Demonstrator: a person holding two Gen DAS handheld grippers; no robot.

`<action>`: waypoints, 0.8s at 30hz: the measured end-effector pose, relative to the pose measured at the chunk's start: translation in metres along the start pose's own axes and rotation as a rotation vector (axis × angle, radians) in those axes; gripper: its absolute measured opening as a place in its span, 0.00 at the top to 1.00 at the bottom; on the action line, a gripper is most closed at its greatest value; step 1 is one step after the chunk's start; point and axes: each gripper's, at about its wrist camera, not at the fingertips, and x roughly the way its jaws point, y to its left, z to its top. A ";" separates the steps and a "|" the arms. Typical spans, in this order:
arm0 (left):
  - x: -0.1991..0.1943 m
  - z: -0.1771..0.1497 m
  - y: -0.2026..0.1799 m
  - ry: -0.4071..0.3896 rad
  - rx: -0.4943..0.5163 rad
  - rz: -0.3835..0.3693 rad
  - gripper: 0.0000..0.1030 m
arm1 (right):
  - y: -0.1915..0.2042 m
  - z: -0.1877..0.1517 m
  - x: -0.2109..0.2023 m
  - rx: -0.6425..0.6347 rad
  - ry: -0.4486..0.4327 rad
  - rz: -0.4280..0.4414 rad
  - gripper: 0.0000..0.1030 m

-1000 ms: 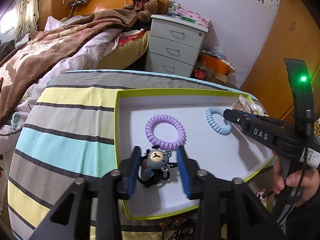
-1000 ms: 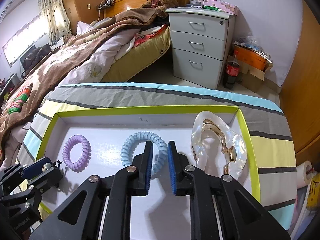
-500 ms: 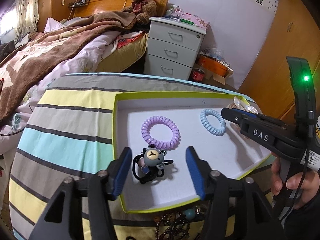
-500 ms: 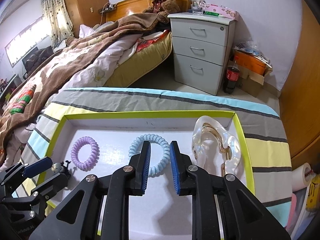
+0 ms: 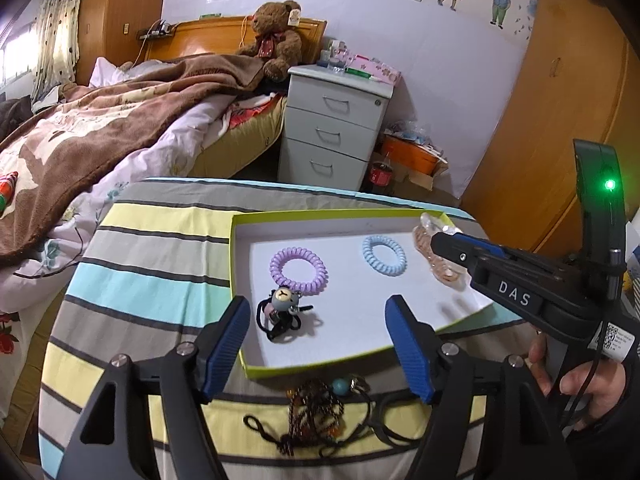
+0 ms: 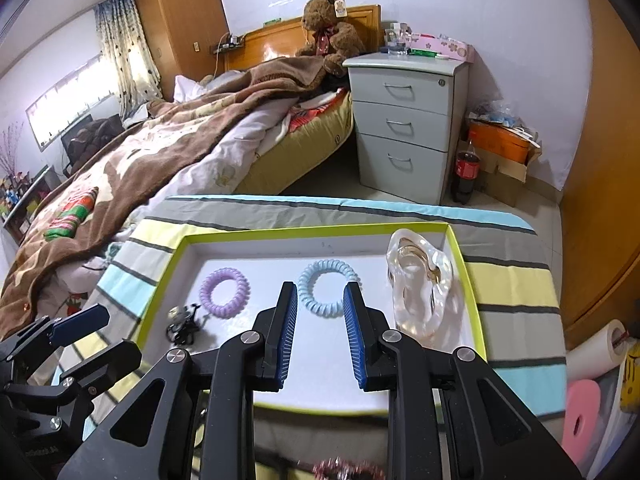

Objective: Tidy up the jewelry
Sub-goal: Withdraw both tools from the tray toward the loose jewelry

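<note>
Left gripper (image 5: 320,344) spread wide, empty, above the tray's (image 5: 320,362) near edge. In the tray, left to right: bear tie (image 5: 282,312), purple coil (image 5: 298,266), blue coil (image 5: 383,255), clear clip (image 6: 420,284). Right gripper (image 6: 320,334) parted, empty. Placement looks done; next, probably the beads (image 5: 316,410) near the tray.

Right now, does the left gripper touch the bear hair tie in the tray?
Apart. The left wrist view shows the left gripper wide open, with white tray floor visible between each fingertip and the bear hair tie.

— What is the counter (image 5: 160,240) covered with?
— A striped cloth; a shallow lime-rimmed white cardboard tray (image 5: 304,360) is set on it, and tangled dark beaded necklaces (image 5: 316,408) are laid just beside.
</note>
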 end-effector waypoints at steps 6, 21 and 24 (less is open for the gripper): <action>-0.023 -0.011 0.007 -0.027 -0.012 -0.008 0.29 | 0.003 -0.019 -0.026 0.000 -0.025 0.023 0.76; -0.053 -0.068 0.057 -0.038 -0.139 -0.025 0.21 | 0.010 -0.100 -0.045 0.001 0.040 0.097 0.76; -0.054 -0.076 0.061 -0.028 -0.151 -0.018 0.21 | 0.009 -0.108 -0.043 0.013 0.053 0.086 0.76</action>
